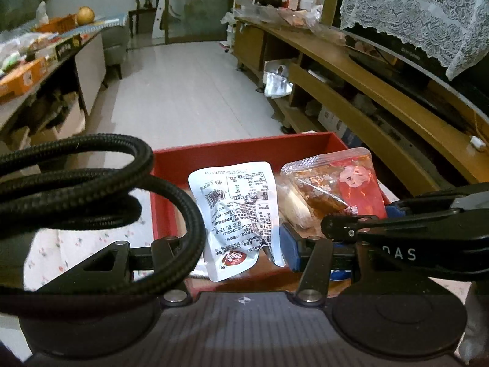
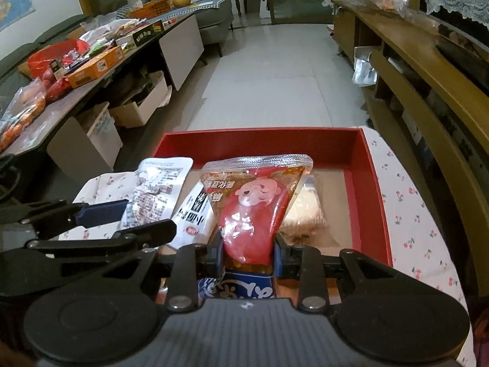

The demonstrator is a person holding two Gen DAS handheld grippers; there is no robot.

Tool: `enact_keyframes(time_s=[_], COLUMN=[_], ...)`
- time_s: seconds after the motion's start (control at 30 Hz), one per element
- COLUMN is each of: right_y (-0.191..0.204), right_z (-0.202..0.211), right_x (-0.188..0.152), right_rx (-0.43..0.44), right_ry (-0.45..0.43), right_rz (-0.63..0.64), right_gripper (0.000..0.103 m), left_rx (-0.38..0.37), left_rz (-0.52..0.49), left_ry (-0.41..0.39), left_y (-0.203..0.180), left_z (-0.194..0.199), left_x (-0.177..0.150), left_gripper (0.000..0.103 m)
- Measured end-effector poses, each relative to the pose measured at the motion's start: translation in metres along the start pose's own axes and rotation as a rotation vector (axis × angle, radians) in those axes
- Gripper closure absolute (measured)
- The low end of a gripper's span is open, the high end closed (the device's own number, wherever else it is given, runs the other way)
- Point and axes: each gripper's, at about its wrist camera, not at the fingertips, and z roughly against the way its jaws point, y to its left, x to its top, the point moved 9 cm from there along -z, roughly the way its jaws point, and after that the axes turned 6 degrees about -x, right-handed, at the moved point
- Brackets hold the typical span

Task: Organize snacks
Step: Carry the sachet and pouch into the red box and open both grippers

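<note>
The left tongs (image 1: 241, 244) pinch the near end of a white snack packet (image 1: 238, 211), whose long axis runs away from them toward the far wall of the red tray (image 1: 244, 150). Just right of it, the right tongs (image 2: 247, 253) are pressed together on the near end of a red sauce packet (image 2: 256, 202), which likewise stands lengthwise away from its holder, over the tray's middle. Both packets hang above the tray floor, near a pale wrapped snack (image 2: 305, 214) lying inside; whether they touch it is hard to tell. The tray sits on a cherry-print worktop (image 2: 421, 214). The right hand is nearer the tray's free right side.
</note>
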Motion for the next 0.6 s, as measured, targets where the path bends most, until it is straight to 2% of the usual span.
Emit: enact_keyframes(time_s=[0.6], right_y=[-0.013], right_z=[-0.063], right_x=[0.012], right_rx=[-0.02], right_ry=[0.062], right_rz=[-0.01], right_gripper=[0.054], left_rx=[0.057], left_rz=[0.013], left_ry=[0.058], left_y=[0.018], left_z=[-0.051], left_x=[0.005], left_gripper=[0.043])
